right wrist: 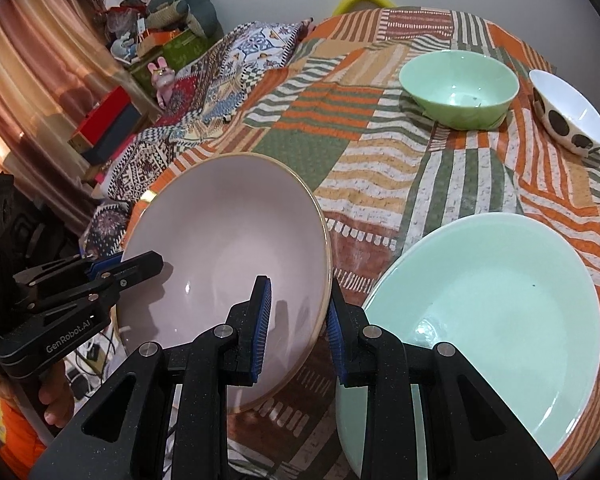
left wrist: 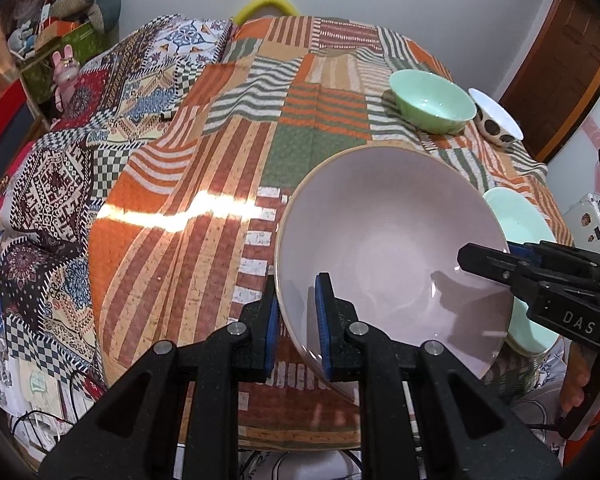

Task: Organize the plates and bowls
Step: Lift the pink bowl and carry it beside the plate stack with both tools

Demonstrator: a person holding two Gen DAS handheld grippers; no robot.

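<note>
Both of my tongs are pinching the pink plate [left wrist: 388, 256] by its rim, one on each side: the left gripper [left wrist: 298, 320] clamps the left edge, the right gripper [right wrist: 298, 320] the right edge, each with one blue pad inside the dish and one outside. I judge the two-sided hold is there because the plate is wide and shallow; one grip alone would let it tip. It hangs tilted, far rim higher than near, above the near part of the table [left wrist: 204, 184], which is covered in a striped patchwork cloth.

Just right of it lies the pale green plate [right wrist: 500, 304], flat on the cloth at the near right edge. The pink plate's right rim sits very close to it, and my right gripper's outer finger is over its left edge; I cannot tell whether they touch. My guess is that the pink plate is meant to stack onto the green one, so it must shift right and level out.

Far right stand a green bowl [right wrist: 458, 88] and a white bowl with dark spots [right wrist: 568, 114], well apart from the plates. Left and middle cloth is bare, giving free room; the near table edge is close under my grippers, so I would keep the plate inboard.
</note>
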